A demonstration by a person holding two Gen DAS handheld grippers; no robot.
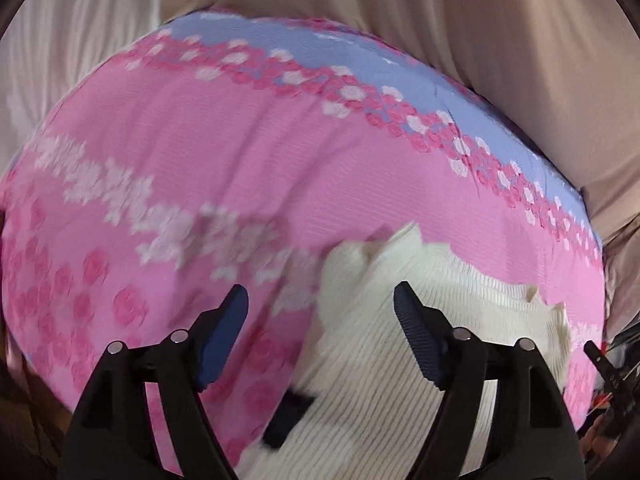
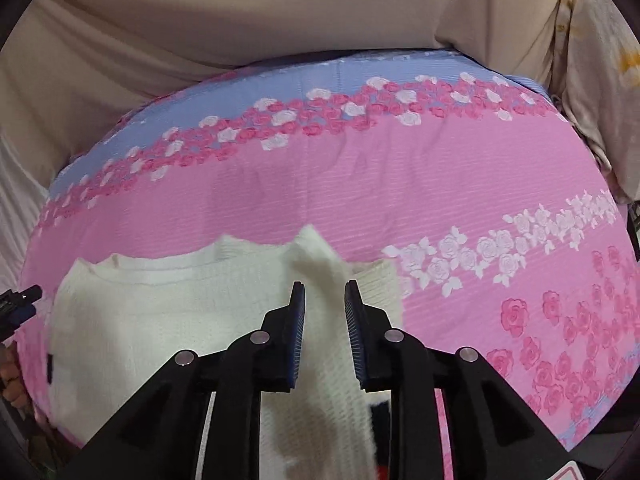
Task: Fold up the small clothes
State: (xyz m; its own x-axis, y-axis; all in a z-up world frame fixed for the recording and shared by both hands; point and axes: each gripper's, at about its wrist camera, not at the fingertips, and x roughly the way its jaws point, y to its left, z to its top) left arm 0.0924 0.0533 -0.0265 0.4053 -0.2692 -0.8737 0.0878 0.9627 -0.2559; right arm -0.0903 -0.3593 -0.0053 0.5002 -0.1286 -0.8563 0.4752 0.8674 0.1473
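The white knit top [image 2: 168, 312] lies on the pink flowered bedspread [image 2: 320, 200], soft, light and floppy. My right gripper [image 2: 325, 300] pinches a raised fold; my left gripper [image 1: 320, 308] hangs open above it. I'd grab hems.

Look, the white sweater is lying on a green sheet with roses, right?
Not quite. The sweater is white, and the sheet does have roses, but the sheet is pink with a blue band, not green. The right wrist view shows it best.
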